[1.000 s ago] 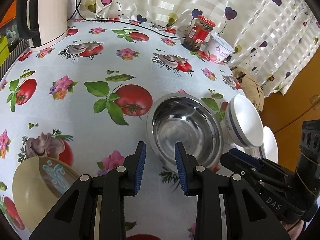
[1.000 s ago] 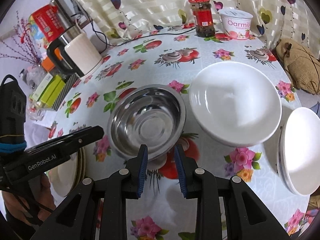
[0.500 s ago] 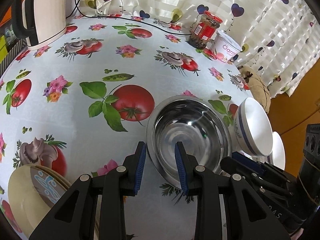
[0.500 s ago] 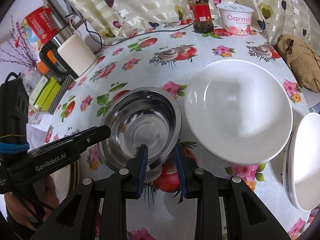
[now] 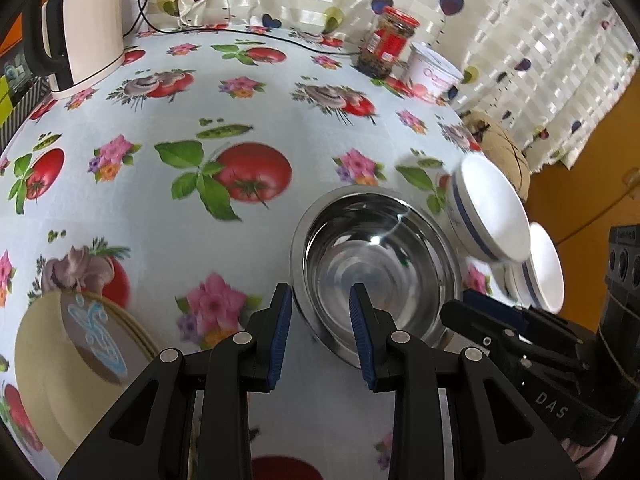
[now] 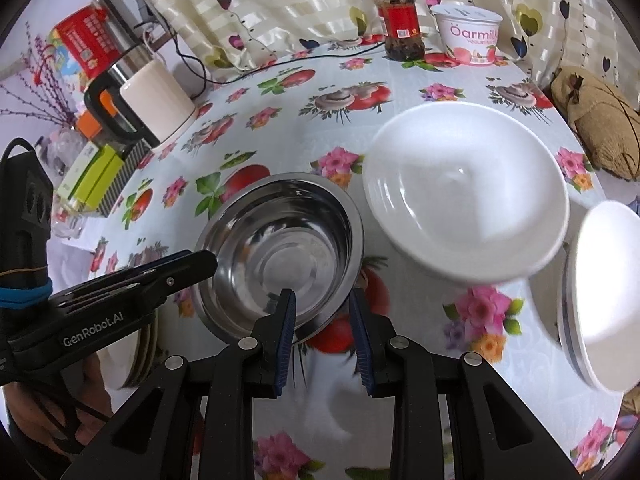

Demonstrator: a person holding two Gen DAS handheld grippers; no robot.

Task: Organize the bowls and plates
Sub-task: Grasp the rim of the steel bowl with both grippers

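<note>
A steel bowl [image 5: 380, 264] stands on the flowered tablecloth; it also shows in the right wrist view [image 6: 280, 248]. My left gripper [image 5: 320, 312] is open, its two fingers on either side of the bowl's near-left rim. My right gripper [image 6: 322, 312] is open, its fingers on either side of the bowl's near-right rim. A large white bowl [image 6: 464, 188] stands right of the steel bowl, and a white plate stack [image 6: 604, 296] lies further right. Beige plates with a blue pattern [image 5: 72, 352] lie at the left.
An electric kettle [image 6: 148, 100] stands at the table's back left, with boxes [image 6: 92, 172] beside it. A red-lidded jar [image 6: 400, 20] and a yoghurt tub [image 6: 468, 34] stand at the back by the curtain. A brown cloth bag [image 6: 596, 120] lies at the right edge.
Both grippers have moved in closer to the steel bowl, and their open fingers now reach its rim. The bowls and plates have not moved.
</note>
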